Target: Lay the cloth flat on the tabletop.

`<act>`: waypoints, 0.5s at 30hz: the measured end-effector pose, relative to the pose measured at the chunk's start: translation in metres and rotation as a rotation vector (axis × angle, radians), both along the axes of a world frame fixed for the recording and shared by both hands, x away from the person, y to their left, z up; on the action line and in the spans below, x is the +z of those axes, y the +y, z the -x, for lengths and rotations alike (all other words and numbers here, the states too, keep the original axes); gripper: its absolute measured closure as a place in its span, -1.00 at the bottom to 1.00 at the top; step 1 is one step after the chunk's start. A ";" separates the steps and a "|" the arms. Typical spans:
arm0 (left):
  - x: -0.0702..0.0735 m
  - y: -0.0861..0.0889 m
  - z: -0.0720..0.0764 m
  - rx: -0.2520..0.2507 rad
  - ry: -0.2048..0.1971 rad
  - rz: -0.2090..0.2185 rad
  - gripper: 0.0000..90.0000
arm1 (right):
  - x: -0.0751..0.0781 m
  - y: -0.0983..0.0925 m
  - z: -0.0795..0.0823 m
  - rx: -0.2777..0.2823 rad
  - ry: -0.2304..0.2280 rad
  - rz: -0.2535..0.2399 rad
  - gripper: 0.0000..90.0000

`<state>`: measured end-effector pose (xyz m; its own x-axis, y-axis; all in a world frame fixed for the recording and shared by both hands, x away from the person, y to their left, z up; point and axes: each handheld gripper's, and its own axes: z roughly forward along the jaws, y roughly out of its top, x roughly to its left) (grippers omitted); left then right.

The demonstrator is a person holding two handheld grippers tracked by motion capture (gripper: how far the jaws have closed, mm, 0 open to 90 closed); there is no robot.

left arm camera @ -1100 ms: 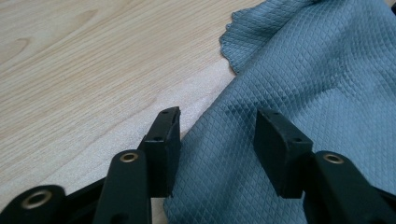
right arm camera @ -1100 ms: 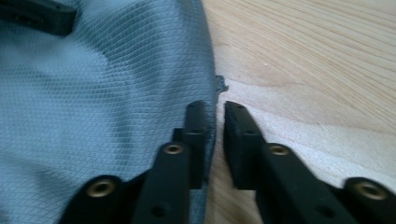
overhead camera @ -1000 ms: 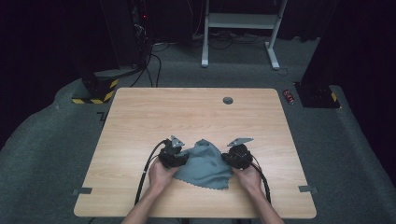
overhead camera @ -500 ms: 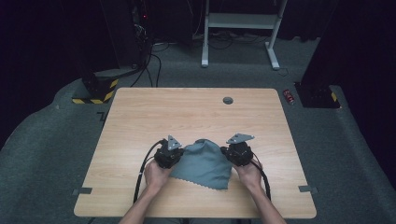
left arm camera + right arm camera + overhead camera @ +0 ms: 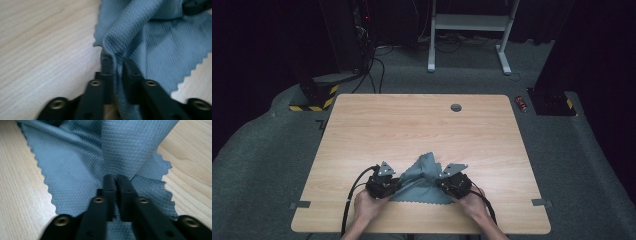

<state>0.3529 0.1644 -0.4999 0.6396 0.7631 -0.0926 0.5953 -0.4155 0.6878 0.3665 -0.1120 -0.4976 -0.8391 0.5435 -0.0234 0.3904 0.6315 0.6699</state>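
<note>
The blue-grey microfibre cloth [image 5: 424,182] lay on the near edge of the wooden table [image 5: 412,130], between the person's two hands. The left tongs [image 5: 115,65] had just eased wider yet still pinched a cloth fold; the right tongs [image 5: 115,181] likewise clamped a raised corner. Both corners were held up and drawn inward, apparently to fold the cloth over itself.

Grey-blue microfibre cloth [image 5: 424,181], diamond-weave texture, pinked zigzag edges. Lies near the front edge of the wooden surface [image 5: 412,125], midway across it. Partly bunched: two corners lifted and drawn inward, forming raised folds that meet in a peak toward the far side. Lower layer flat on the surface, near edge straight.
</note>
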 end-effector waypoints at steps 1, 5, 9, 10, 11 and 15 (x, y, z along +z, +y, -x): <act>0.003 0.000 -0.003 0.014 -0.011 0.014 0.54 | 0.003 -0.003 -0.001 -0.015 -0.001 -0.022 0.77; 0.017 -0.003 -0.016 0.051 -0.051 0.045 0.42 | 0.019 -0.015 -0.013 -0.094 -0.013 -0.124 0.68; 0.024 -0.008 -0.032 0.086 -0.062 0.061 0.36 | 0.024 -0.025 -0.033 -0.201 0.002 -0.168 0.68; 0.023 -0.010 -0.038 0.091 -0.062 0.034 0.35 | 0.024 -0.024 -0.037 -0.217 0.006 -0.161 0.68; 0.021 -0.013 -0.043 0.097 -0.051 0.026 0.34 | 0.022 -0.022 -0.042 -0.235 0.010 -0.146 0.68; 0.011 -0.026 -0.053 0.085 -0.014 -0.002 0.31 | 0.006 -0.004 -0.054 -0.230 0.022 -0.057 0.59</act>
<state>0.4063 0.1385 -0.4890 0.5733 0.8151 -0.0828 0.6192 -0.3648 0.6954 0.4206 -0.1163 -0.4916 -0.6928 0.7205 0.0297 0.5344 0.4853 0.6920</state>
